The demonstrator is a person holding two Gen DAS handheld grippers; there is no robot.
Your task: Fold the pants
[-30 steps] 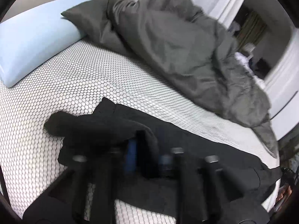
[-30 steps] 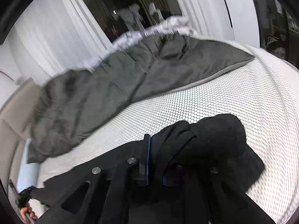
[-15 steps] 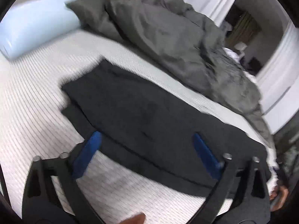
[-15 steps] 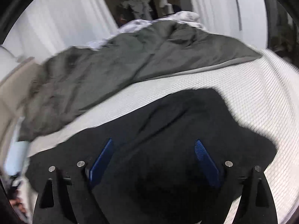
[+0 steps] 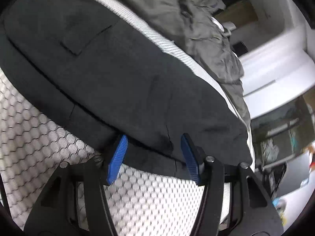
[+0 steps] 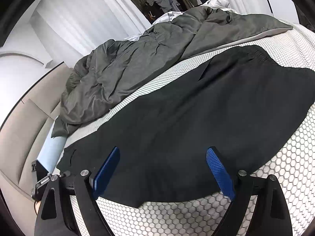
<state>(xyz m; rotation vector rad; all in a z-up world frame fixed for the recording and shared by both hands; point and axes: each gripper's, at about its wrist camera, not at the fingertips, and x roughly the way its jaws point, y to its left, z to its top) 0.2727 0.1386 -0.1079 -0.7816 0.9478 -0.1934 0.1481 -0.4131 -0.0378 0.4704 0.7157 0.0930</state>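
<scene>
Left wrist view first: we saw the black fabric pants [image 5: 118,74] spread flat on the white honeycomb-patterned mattress cover [image 5: 35,149], one layer folded over another, with a patch pocket showing on the upper layer. The left gripper [image 5: 153,153], black-framed with blue ribbed pads [image 5: 118,157], sat right at the near edge of the cloth. Its jaws had just been closing in, yet they stood parted, the fold's hem lying in the gap between them. We saw neither pad pressing on it, so nothing was grasped. Beyond the pants lay the rumpled grey duvet [image 5: 189,25].

Over on the right wrist view, we saw the same pants [image 6: 196,118] as a broad dark sheet reaching across the mattress cover [image 6: 285,173], the elastic waistband at the far right end. The right gripper [image 6: 163,169] hung over the near edge with its jaws spread wide, released, cloth under the gap and neither pad [image 6: 220,171] biting. The duvet [image 6: 137,59] was heaped behind, a pale blue pillow [image 6: 52,147] peeked out beside the beige padded headboard [image 6: 19,137], and white curtains [image 6: 78,19] closed the background.
</scene>
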